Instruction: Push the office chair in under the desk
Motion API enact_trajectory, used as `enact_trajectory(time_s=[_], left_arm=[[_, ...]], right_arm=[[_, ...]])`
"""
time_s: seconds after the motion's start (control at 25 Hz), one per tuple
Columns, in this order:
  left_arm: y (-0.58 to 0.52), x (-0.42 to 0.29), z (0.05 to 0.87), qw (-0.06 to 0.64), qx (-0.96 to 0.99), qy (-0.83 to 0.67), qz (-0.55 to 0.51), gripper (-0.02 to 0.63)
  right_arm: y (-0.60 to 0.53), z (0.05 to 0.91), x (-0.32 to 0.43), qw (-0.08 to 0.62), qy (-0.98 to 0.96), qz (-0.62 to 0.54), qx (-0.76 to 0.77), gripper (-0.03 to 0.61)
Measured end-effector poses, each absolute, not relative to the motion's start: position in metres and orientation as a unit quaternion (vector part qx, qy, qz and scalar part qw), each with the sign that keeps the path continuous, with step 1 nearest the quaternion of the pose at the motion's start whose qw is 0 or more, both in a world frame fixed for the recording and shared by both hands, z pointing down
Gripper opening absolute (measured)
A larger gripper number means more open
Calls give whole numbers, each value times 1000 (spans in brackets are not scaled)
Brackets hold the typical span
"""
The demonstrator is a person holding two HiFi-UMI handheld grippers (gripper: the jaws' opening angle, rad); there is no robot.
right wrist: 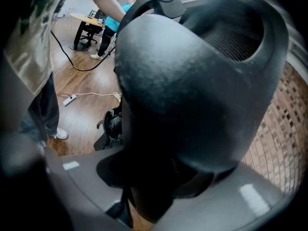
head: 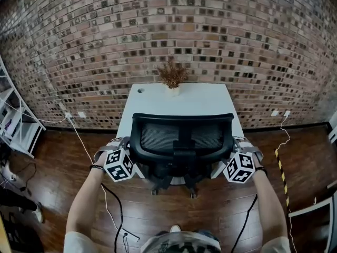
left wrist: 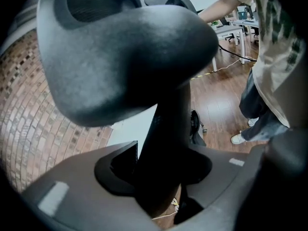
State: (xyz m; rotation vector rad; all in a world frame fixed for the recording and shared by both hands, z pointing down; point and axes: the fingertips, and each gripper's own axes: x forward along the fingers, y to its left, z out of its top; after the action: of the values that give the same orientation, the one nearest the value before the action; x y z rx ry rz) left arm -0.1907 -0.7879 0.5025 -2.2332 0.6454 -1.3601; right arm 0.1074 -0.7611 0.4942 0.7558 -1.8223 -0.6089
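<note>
The black mesh office chair (head: 181, 136) stands with its seat under the white desk (head: 184, 99), its back toward me. My left gripper (head: 138, 168) is at the chair's left armrest and my right gripper (head: 217, 168) at the right one. In the left gripper view the armrest pad (left wrist: 120, 57) looms above, and its post (left wrist: 163, 129) stands between the jaws of the left gripper (left wrist: 161, 177), with a gap showing on one side. In the right gripper view the other armrest pad (right wrist: 192, 90) fills the frame, and its post sits between the jaws of the right gripper (right wrist: 154, 177).
A dried plant in a pot (head: 172, 75) stands at the desk's far edge against the brick wall (head: 168, 25). Cables (head: 113, 204) run over the wooden floor. A white shelf (head: 16, 125) stands left, white furniture (head: 316, 204) right. A person (left wrist: 269, 57) stands behind.
</note>
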Motion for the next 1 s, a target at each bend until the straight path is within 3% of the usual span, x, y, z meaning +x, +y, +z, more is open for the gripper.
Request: enact_trajectory(time_s=[0.2, 0.52, 0.8, 1.0], left_arm=[[-790, -197, 489, 220, -807, 290, -466, 293], [-762, -231, 467, 221, -780, 386, -439, 314], [-723, -233, 453, 204, -768, 453, -405, 288], [-682, -211, 439, 198, -773, 472, -373, 194]], right_arm=[[-760, 485, 111, 497, -759, -243, 343, 239], [-739, 465, 122, 480, -744, -247, 393, 267], [-707, 433, 131, 410, -752, -223, 466, 242], [-673, 416, 126, 368, -772, -214, 472, 188]])
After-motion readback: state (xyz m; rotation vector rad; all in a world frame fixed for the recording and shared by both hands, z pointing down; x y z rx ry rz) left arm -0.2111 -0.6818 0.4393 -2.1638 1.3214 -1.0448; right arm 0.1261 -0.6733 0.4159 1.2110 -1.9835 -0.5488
